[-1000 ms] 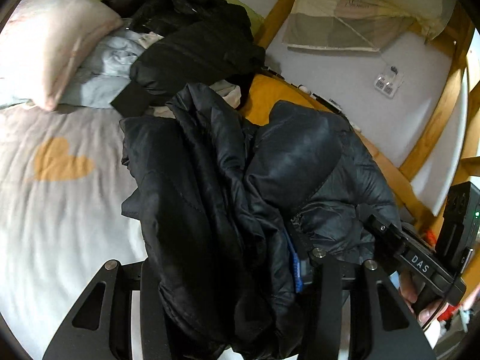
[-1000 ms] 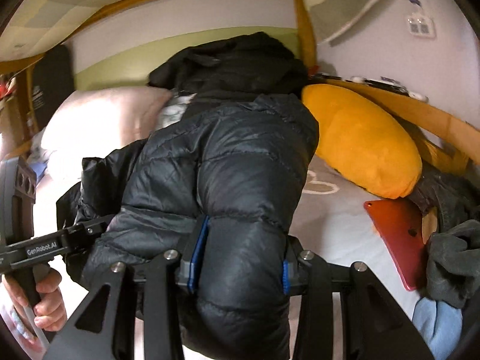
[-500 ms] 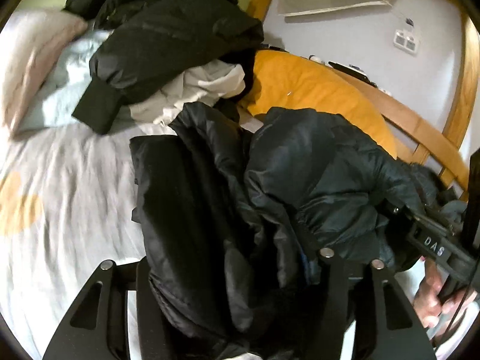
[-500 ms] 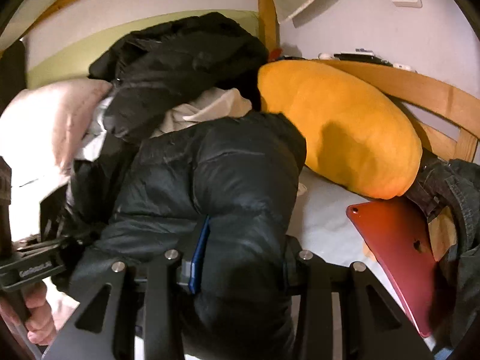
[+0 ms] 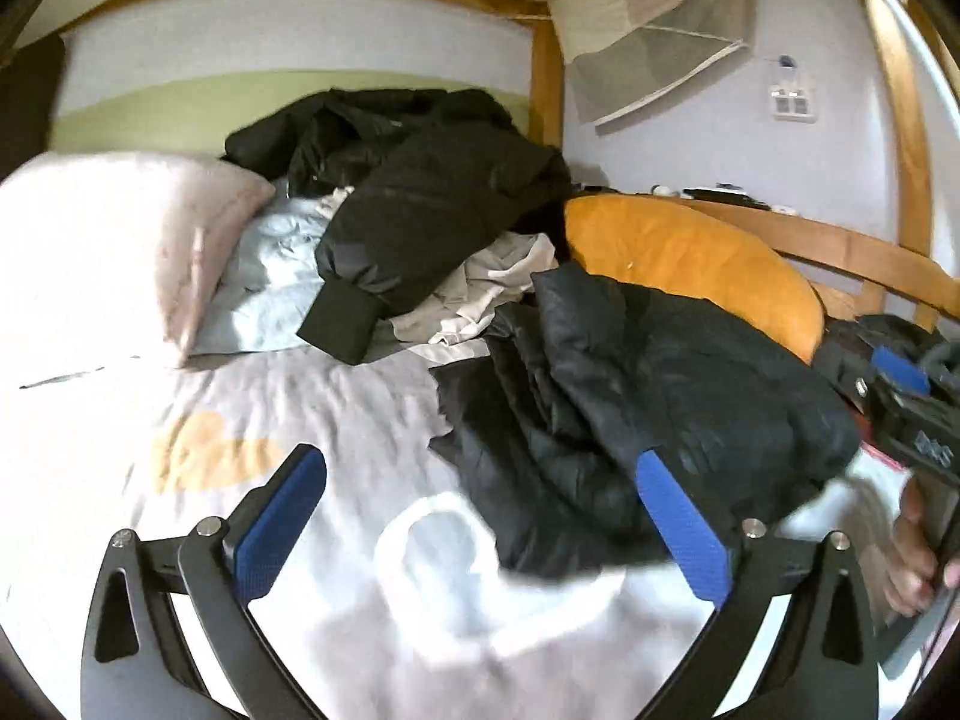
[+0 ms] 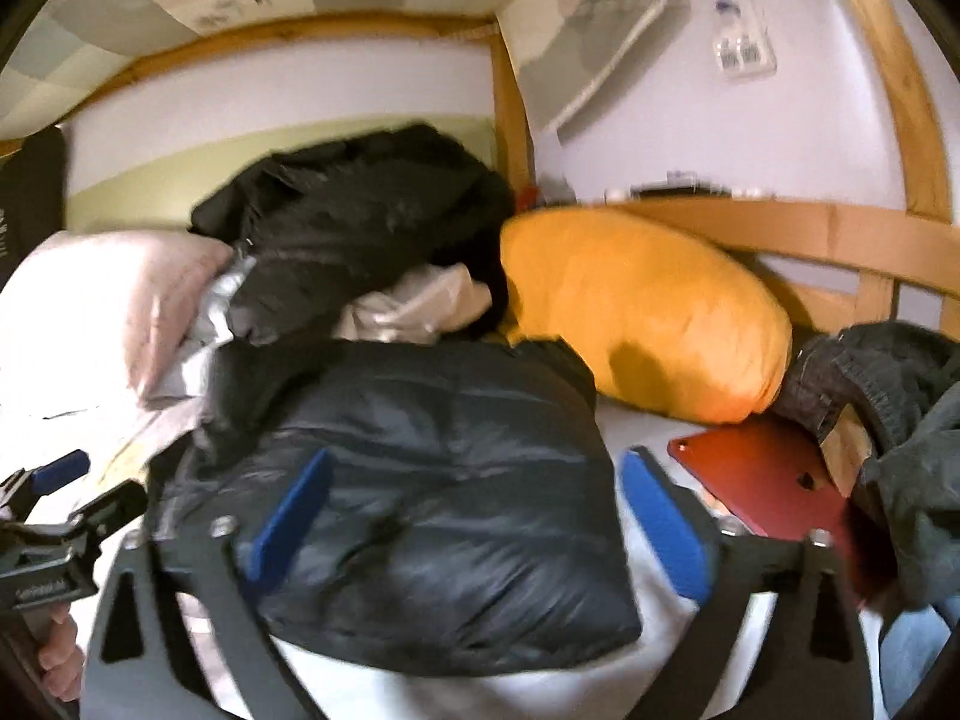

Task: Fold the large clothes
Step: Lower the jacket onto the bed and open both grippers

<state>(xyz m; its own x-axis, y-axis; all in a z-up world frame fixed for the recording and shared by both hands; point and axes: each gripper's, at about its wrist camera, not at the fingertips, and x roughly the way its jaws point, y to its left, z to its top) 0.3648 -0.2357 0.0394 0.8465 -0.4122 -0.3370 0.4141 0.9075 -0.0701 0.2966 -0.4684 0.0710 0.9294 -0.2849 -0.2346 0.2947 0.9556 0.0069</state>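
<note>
Black puffer jacket (image 6: 432, 498) lies bundled on the bed (image 5: 360, 408) beside the orange pillow (image 5: 690, 264), probably folded; view's blurry. Left gripper (image 5: 480, 534) and right gripper (image 6: 474, 528) spread wide, empty. Clothes pile (image 5: 420, 180) at the headboard remains.

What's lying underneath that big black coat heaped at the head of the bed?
Under the black coat a crumpled white garment and pale blue bedding poke out. Whatever else lies beneath the pile is covered, so I cannot tell.
</note>
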